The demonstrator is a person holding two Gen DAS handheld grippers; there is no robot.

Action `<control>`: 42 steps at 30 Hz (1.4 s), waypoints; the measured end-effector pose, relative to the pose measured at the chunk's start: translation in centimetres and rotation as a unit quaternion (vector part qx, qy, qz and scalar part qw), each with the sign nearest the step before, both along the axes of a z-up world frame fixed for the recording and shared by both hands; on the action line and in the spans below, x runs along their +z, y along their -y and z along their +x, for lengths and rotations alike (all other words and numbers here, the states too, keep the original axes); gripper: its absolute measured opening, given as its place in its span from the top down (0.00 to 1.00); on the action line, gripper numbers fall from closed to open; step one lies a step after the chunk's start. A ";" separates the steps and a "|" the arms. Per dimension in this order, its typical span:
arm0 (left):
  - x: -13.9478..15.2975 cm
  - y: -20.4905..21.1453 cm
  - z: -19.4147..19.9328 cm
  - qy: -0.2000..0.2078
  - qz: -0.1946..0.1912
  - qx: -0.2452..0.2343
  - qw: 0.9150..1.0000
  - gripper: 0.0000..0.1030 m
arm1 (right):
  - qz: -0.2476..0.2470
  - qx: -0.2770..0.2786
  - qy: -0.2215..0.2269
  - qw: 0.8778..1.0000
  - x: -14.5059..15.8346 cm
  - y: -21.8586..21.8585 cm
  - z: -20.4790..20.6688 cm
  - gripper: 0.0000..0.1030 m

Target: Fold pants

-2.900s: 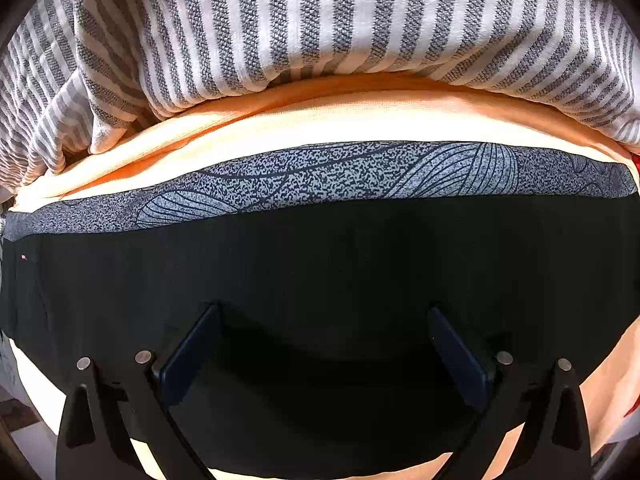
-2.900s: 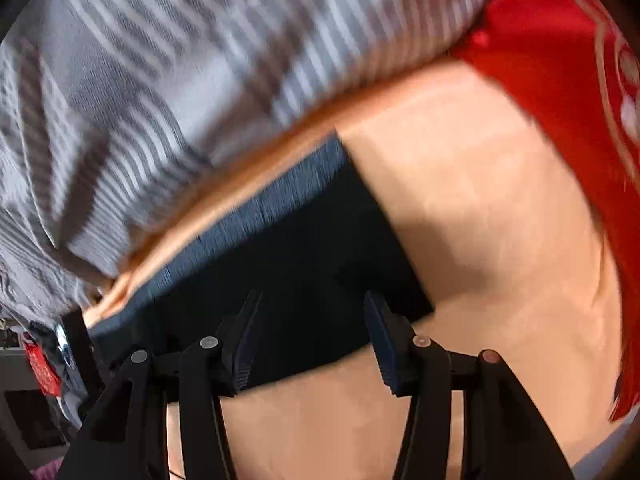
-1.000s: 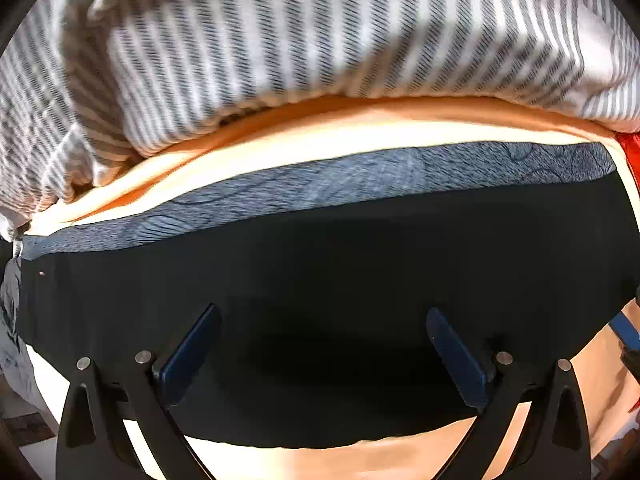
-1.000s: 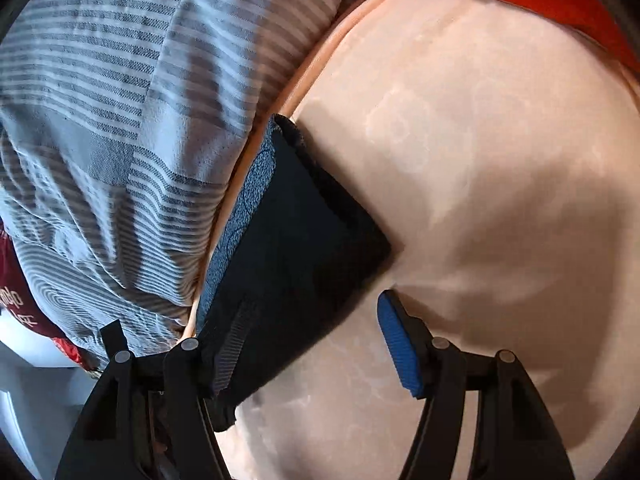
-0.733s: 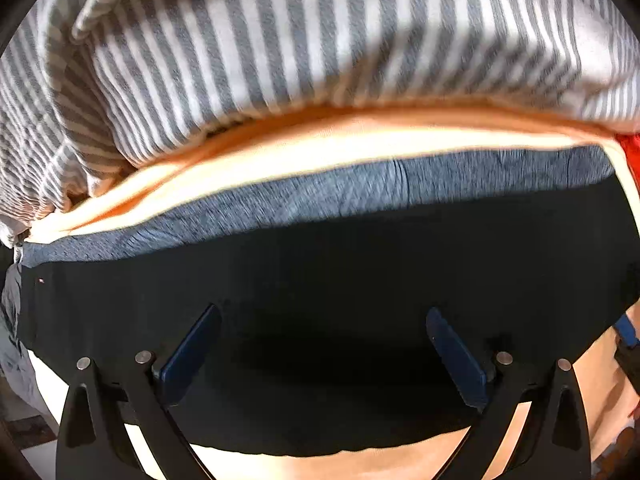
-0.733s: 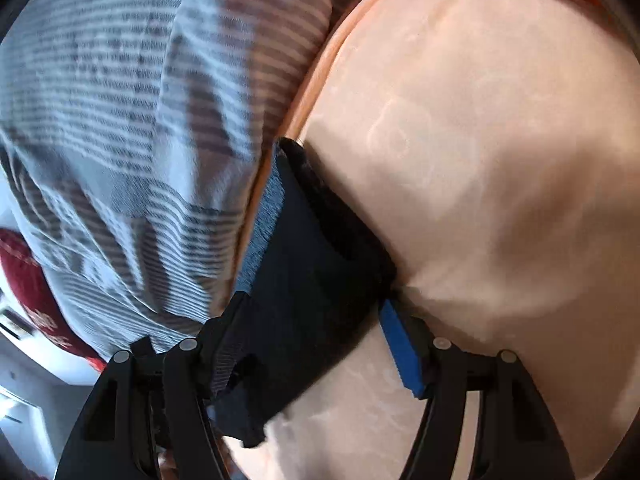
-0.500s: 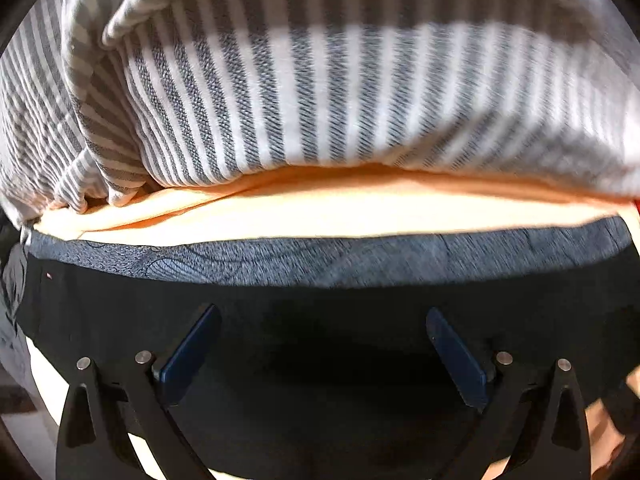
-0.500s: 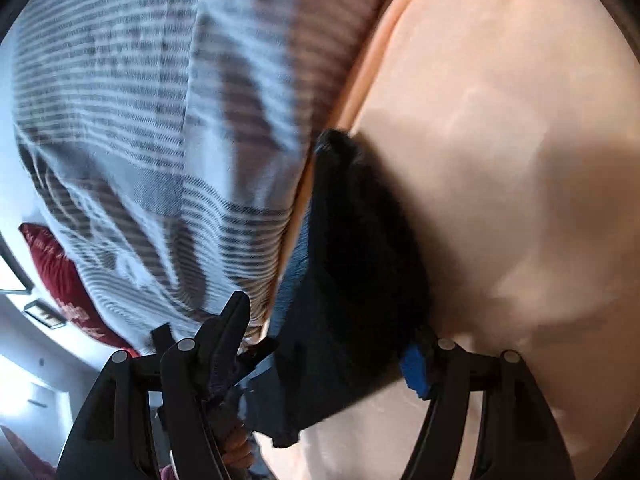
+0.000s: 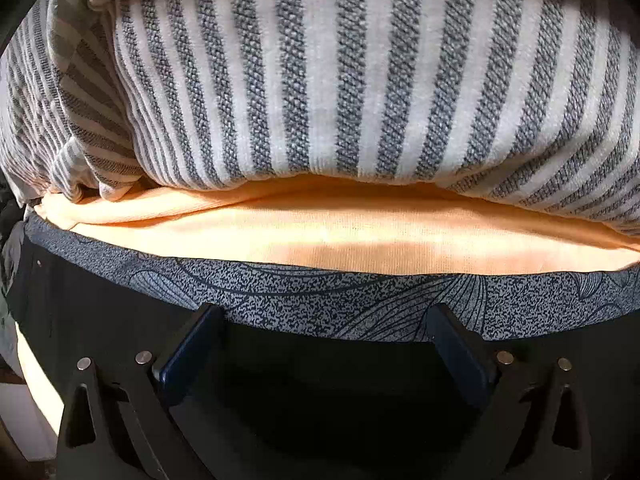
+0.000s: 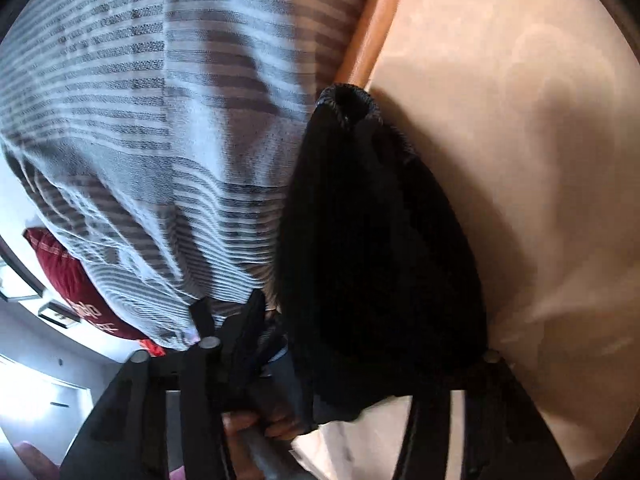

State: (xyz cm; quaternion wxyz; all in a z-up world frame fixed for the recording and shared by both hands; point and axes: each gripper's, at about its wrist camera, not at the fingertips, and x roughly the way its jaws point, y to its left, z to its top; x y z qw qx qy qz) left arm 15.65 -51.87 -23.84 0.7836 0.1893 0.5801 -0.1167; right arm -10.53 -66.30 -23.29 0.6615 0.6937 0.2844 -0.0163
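Pants [image 9: 100,320] of black knit fabric, with a speckled grey-blue waistband [image 9: 320,296] printed with thin curved lines, lie spread on the peach-orange sheet [image 9: 340,240] of a bed. The waistband is the far edge, and just beyond it a strip of sheet separates the pants from a grey-and-white striped blanket [image 9: 320,80], which is bunched up along the far side. So you have little free room there, and the fold probably must come toward the near side.

Your left gripper [image 9: 324,320] points steeply down over the black cloth. Its fingers [image 9: 188,344] stand wide apart, the tips just at the lower border of the waistband, and they hold nothing. I judge it waits there to pin or catch the waistband.

Your right gripper [image 10: 360,340] is at the right end of the pants [image 10: 380,240], where the cloth is lifted off the sheet [image 10: 520,120] and stands up as a dark bundle, with a rolled hem at its far tip. The cloth is between its fingers [image 10: 248,332], which have just been closing; the right finger is hidden behind the cloth, so I cannot tell if the pads already press on it. A hand [image 10: 256,428] shows near the bottom edge. A red cushion [image 10: 80,280] is at the left, beyond the striped blanket [image 10: 140,120].

The grasp seems to serve for carrying this end across toward the left.
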 end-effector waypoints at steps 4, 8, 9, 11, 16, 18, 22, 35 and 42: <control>-0.1 0.0 -0.1 0.019 0.003 -0.034 0.999 0.00 | 0.014 -0.004 0.043 0.999 1.7 -0.5 0.7 0.59; 1.7 0.3 -0.8 -0.002 0.016 -0.028 0.999 0.00 | -0.001 0.017 0.072 0.997 4.6 -1.6 2.4 0.59; 2.5 -0.1 -1.1 0.001 0.010 -0.031 0.999 0.00 | -0.005 0.022 0.076 0.997 5.2 -1.8 2.7 0.59; 3.6 -1.5 -2.5 0.001 -0.002 -0.038 0.999 0.00 | -0.015 0.037 0.086 0.996 6.6 -2.6 3.5 0.59; 1.7 -4.2 -6.0 -0.041 0.007 -0.064 0.997 0.00 | -0.029 0.065 0.098 0.993 8.8 -4.8 5.4 0.59; 0.9 -4.9 -6.3 -0.043 -0.014 -0.047 0.998 0.00 | -0.032 0.071 0.096 0.992 8.9 -5.4 5.7 0.59; 1.4 -5.7 -6.0 -0.062 -0.030 -0.059 0.996 0.00 | -0.047 0.090 0.090 0.991 9.7 -7.2 7.2 0.59; 7.1 -20.2 2.5 -0.007 -0.026 0.023 0.999 0.00 | -0.147 0.202 0.036 0.968 11.4 -18.4 15.1 0.59; 5.4 -28.4 3.7 -0.010 -0.011 0.079 0.997 0.00 | -0.248 0.304 -0.091 0.915 6.7 -29.4 21.0 0.59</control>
